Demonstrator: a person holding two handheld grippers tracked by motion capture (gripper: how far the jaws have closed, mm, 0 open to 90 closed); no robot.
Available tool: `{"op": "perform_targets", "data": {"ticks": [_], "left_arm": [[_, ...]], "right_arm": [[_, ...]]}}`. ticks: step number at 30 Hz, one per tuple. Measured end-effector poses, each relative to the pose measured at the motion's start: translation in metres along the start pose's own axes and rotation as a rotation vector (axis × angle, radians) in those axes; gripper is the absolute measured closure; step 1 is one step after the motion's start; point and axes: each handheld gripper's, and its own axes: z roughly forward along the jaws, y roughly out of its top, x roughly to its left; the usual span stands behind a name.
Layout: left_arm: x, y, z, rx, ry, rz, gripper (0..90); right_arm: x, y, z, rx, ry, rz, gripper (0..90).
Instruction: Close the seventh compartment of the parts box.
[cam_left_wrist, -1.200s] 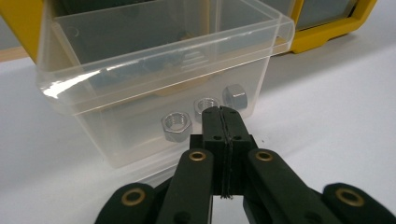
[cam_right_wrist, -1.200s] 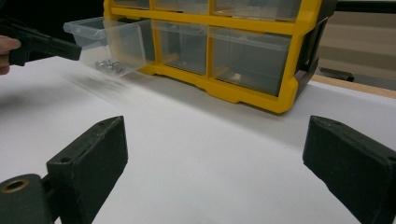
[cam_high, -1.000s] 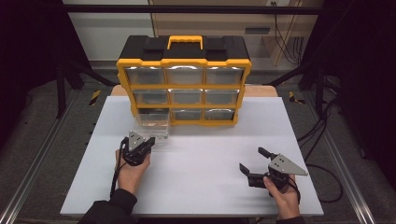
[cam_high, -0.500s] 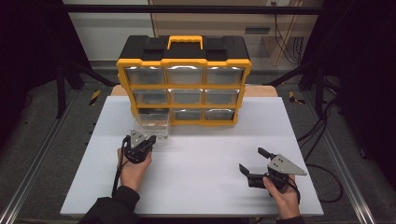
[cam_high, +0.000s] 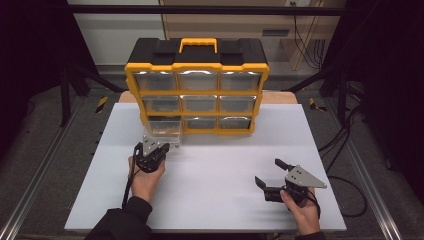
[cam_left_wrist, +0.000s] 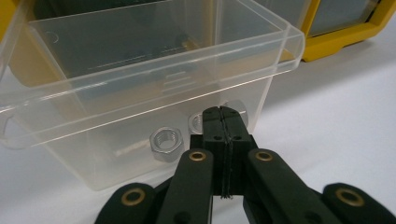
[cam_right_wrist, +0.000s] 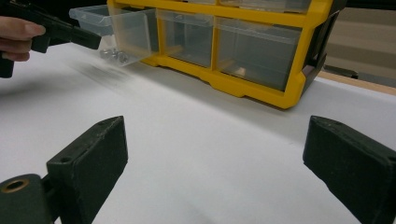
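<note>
Clear plastic drawer (cam_left_wrist: 154, 79), hexagonal steel nuts (cam_left_wrist: 164, 142)

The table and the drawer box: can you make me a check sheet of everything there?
Surface: white table, bare in the middle.
Job's things: clear drawer pulled out of the bottom left slot of the yellow organizer; metal nuts inside.
Clutter: nothing seen.
Grippers: left gripper shut, tips against the drawer's front wall; right gripper open, holding nothing, resting on the table.
Cables: black cable trails from the left gripper.
Surroundings: dark floor, metal rails, more cables at right.
</note>
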Motion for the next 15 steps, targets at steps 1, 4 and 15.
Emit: {"op": "perform_targets", "data": {"ticks": [1, 4, 15], "left_arm": [[0.000, 0.001, 0.001, 0.002, 0.001, 0.001, 89.8], [0.001, 0.002, 0.004, 0.000, -0.001, -0.003, 89.8], [0.003, 0.009, 0.012, 0.009, -0.001, 0.008, 89.8]], "right_arm": [[0.000, 0.000, 0.000, 0.000, 0.000, -0.001, 6.5], [0.000, 0.000, 0.000, 0.000, -0.002, -0.001, 6.5], [-0.001, 0.000, 0.000, 0.000, -0.020, -0.013, 6.8]]}}
